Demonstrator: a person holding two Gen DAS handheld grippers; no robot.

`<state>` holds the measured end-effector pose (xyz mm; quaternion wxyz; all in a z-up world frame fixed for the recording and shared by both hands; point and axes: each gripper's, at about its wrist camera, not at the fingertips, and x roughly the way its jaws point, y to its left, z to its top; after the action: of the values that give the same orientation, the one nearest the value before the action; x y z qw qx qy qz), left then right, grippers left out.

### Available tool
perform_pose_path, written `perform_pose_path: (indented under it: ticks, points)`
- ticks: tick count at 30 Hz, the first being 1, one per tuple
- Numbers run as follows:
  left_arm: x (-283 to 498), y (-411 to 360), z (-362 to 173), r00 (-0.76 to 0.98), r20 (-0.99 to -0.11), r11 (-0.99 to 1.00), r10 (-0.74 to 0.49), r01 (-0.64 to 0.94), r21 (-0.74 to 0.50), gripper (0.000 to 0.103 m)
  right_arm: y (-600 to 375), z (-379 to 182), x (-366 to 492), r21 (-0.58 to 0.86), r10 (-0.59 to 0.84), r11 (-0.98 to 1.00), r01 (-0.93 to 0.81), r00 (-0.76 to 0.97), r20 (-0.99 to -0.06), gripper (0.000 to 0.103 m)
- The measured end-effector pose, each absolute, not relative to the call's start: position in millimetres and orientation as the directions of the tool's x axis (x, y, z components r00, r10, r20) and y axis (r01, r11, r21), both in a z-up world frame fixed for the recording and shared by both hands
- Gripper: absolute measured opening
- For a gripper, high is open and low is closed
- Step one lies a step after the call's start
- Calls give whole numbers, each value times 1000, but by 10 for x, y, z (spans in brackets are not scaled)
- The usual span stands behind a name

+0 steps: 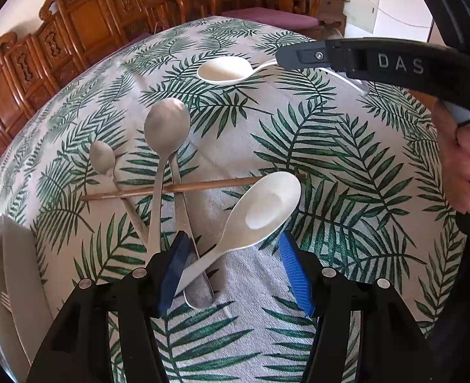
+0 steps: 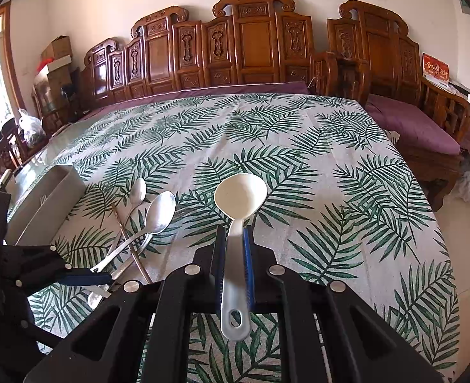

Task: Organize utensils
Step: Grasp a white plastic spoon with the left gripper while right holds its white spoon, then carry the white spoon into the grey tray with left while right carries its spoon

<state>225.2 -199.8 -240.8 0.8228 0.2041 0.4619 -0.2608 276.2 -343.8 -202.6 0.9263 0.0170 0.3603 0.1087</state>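
right wrist alone shows organizer tray [image 2: 48, 198] beside spoons [image 2: 158, 212].

Right claw [image 2: 235, 242] clamps white spoon [image 2: 238, 198] handle above tablecloth [image 2: 346, 166].

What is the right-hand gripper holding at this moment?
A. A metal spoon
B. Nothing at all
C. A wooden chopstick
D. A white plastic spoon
D. In the right wrist view, the right gripper has both blue pads closed on the handle of a white plastic spoon, whose bowl sticks out ahead above the leaf-print tablecloth.
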Motion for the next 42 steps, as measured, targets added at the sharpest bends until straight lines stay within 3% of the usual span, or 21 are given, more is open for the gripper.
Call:
perform_pose_path:
  ticks: [2, 6, 9, 27, 42]
  points:
    - [2262, -2018, -2405, 448, -864, 781, -230, 614, 111, 46, -3439, -2020, 2773, 112, 215, 976, -189, 717, -663, 12]
    - [2308, -2006, -2392, 416, -874, 794, -252, 605, 59, 11, -3440, -2017, 2781, 117, 218, 975, -189, 717, -662, 12]
    - [2318, -1991, -2370, 430, -867, 806, -250, 589, 59, 5, -3431, -2022, 2782, 120, 223, 974, -193, 716, -662, 12]
    - [2263, -1602, -1920, 486, -816, 864, -313, 502, -33, 3, -3121, -1953, 2673, 112, 266, 960, -255, 715, -647, 12]
    - [2347, -691, -1550, 571, -768, 919, -291, 389, -59, 3, -2648, -1696, 2435, 48, 300, 939, -341, 739, -604, 12]
